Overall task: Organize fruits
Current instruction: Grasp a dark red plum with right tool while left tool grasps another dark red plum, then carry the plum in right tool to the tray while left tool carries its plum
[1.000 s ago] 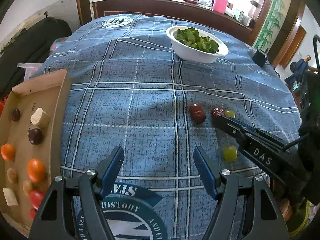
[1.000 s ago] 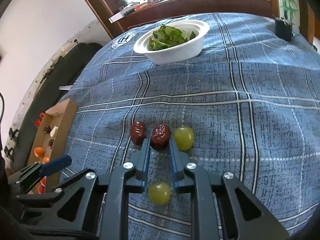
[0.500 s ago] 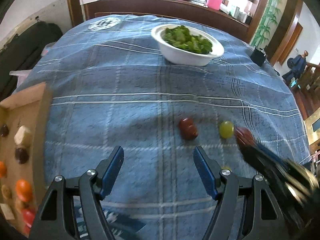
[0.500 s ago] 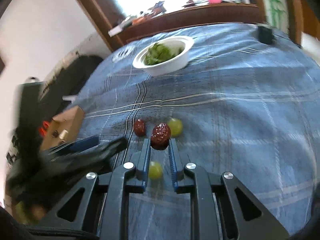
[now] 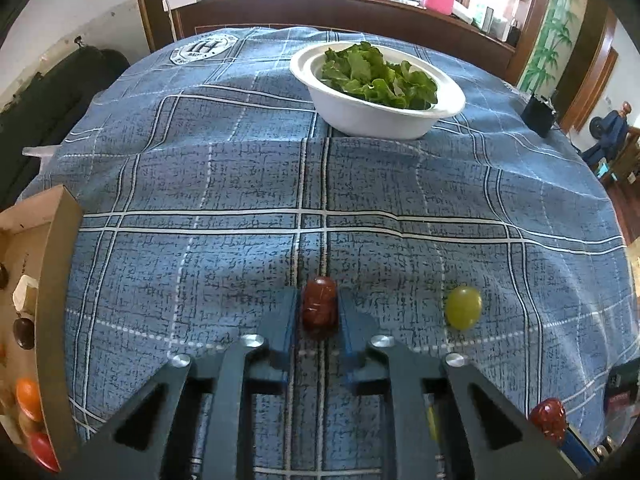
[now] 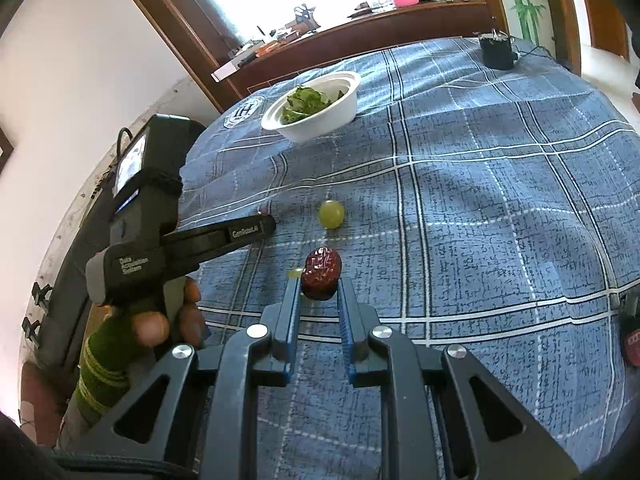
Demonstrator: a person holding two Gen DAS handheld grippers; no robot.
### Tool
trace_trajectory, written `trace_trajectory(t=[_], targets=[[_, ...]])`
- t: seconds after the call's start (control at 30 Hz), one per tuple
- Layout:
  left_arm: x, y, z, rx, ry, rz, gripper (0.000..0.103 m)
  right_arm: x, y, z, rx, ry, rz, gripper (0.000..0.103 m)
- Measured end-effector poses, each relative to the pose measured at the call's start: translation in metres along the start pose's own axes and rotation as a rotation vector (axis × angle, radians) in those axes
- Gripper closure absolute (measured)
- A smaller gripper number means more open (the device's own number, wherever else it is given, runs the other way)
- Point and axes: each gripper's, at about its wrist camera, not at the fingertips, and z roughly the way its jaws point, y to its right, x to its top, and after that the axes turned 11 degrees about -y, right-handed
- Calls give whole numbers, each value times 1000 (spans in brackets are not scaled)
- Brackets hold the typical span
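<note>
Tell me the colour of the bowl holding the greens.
White bowl; clearest in the left wrist view.

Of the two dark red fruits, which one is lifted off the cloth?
The red date in the right hand-held gripper is raised above the cloth. The other date, between the left hand-held gripper fingers, rests on the tablecloth.

Two wrinkled red dates point(image 5: 319, 307) point(image 6: 321, 273), one green grape point(image 5: 463, 306) on cloth.
</note>
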Motion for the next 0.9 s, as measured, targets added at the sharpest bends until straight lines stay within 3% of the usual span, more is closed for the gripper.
trace_trajectory(t=[0.27,0.5,0.9], targets=[[-37,-28,-34,18,50,-9,87,-12,-26,-2,22,-3,-44,83],[-74,-51,-68,102,97,-27,87,-23,-57,4,43,-17,-101,83],[-109,-87,-103,156,161,-85,87,-40,-108,-1,48,-5,-197,83]])
